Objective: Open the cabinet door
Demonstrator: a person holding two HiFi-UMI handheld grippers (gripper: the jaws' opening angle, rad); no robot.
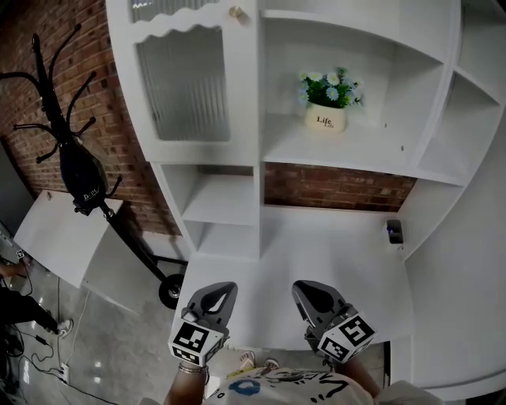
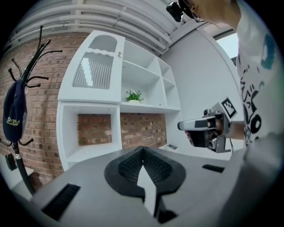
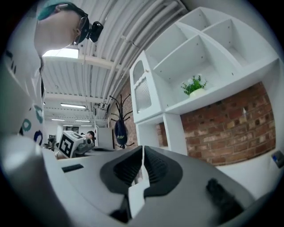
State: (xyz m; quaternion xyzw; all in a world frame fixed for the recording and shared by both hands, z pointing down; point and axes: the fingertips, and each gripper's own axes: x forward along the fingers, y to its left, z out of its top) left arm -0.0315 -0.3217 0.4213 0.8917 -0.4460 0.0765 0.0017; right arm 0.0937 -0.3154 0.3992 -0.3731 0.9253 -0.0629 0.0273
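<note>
The white cabinet door (image 1: 183,79), with ribbed glass and a small brass knob (image 1: 236,12) at its top right corner, stands closed at the upper left of the shelf unit. In the left gripper view, the door (image 2: 95,73) and knob (image 2: 119,54) are far ahead. My left gripper (image 1: 217,294) and right gripper (image 1: 304,291) hover side by side over the near edge of the white counter, well short of the door. Both have their jaws together with nothing between them. The left gripper (image 2: 143,150) and right gripper (image 3: 143,148) point roughly level toward the shelves.
A potted plant (image 1: 326,99) stands on the open shelf right of the door. A small dark object (image 1: 394,231) lies at the counter's (image 1: 332,253) right side. A black coat rack with a cap (image 1: 79,174) stands left of the cabinet, by the brick wall.
</note>
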